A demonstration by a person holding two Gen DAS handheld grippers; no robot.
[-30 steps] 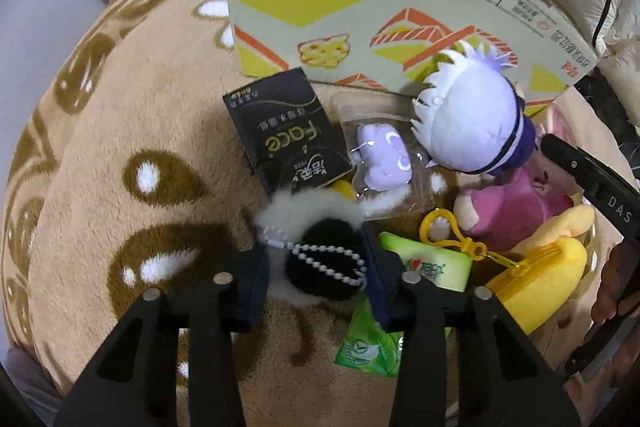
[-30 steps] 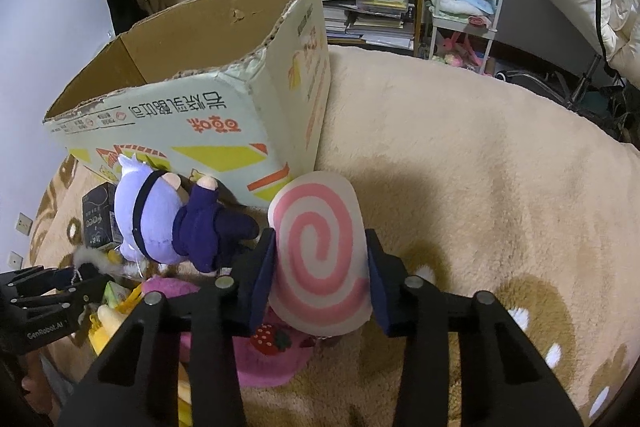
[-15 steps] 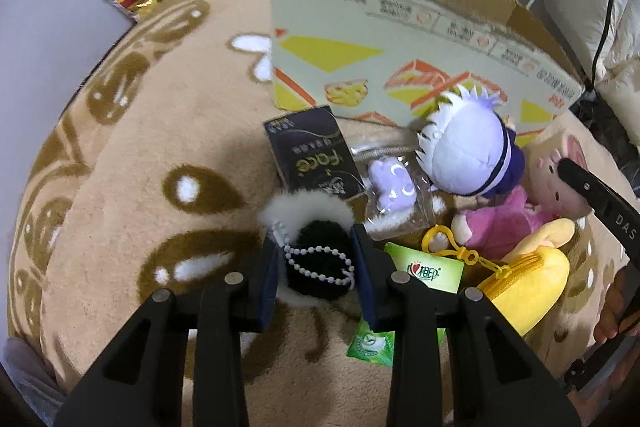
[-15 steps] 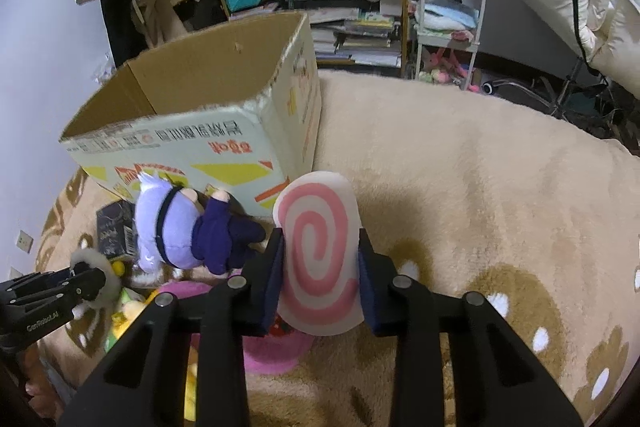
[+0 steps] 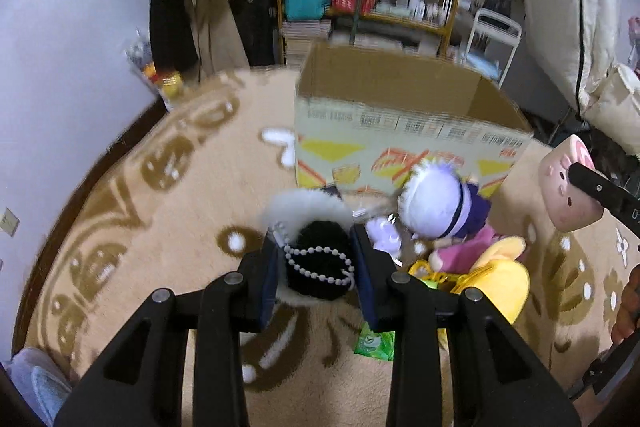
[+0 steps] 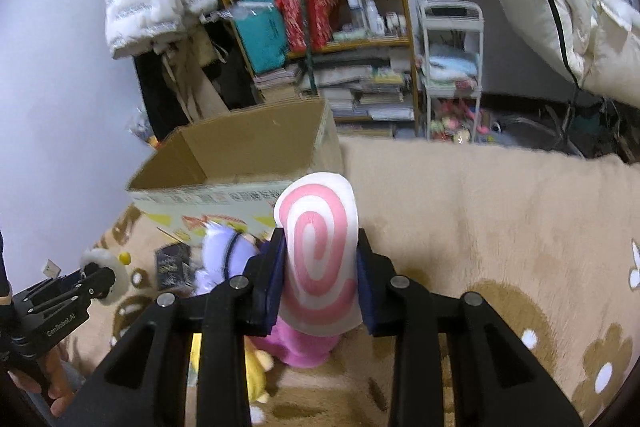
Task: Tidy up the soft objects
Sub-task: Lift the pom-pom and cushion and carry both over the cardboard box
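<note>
- Left gripper (image 5: pixel 316 267): clamped on a black pom-pom with white fur trim (image 5: pixel 308 227), a white bead chain (image 5: pixel 318 265) draped across its front between the two pads.
- Pom-pom held off the tan patterned rug (image 5: pixel 132 227), squeezed from both sides.
- Ahead of the left gripper and slightly right: open cardboard box (image 5: pixel 400 123), top flaps up, printed side facing the camera.
- Just right of the left gripper's tip, against the box's near wall: white-haired plush doll (image 5: pixel 434 205) in dark purple, with a small lilac plush in clear wrap (image 5: pixel 384 241) touching it below.
- Lower right of the left gripper: yellow plush (image 5: pixel 500 287) and a pink plush body (image 5: pixel 472 251) piled together; green tissue packet (image 5: pixel 372 341) on the rug under the right pad.
- Right gripper (image 6: pixel 318 283): closed on a pink-and-white swirl plush (image 6: pixel 318 255), standing upright between the pads.
- Same swirl plush seen from its back side at the far right of the left wrist view (image 5: pixel 564 187).
- Beyond the right gripper's left finger: the doll (image 6: pixel 224 251) and the box (image 6: pixel 248 155).
- Below the right gripper: pink plush (image 6: pixel 304 347), apparently hanging from the swirl piece; exact join hidden.
- Behind the box: shelving unit (image 6: pixel 320 7) crowded with books and bottles.
</note>
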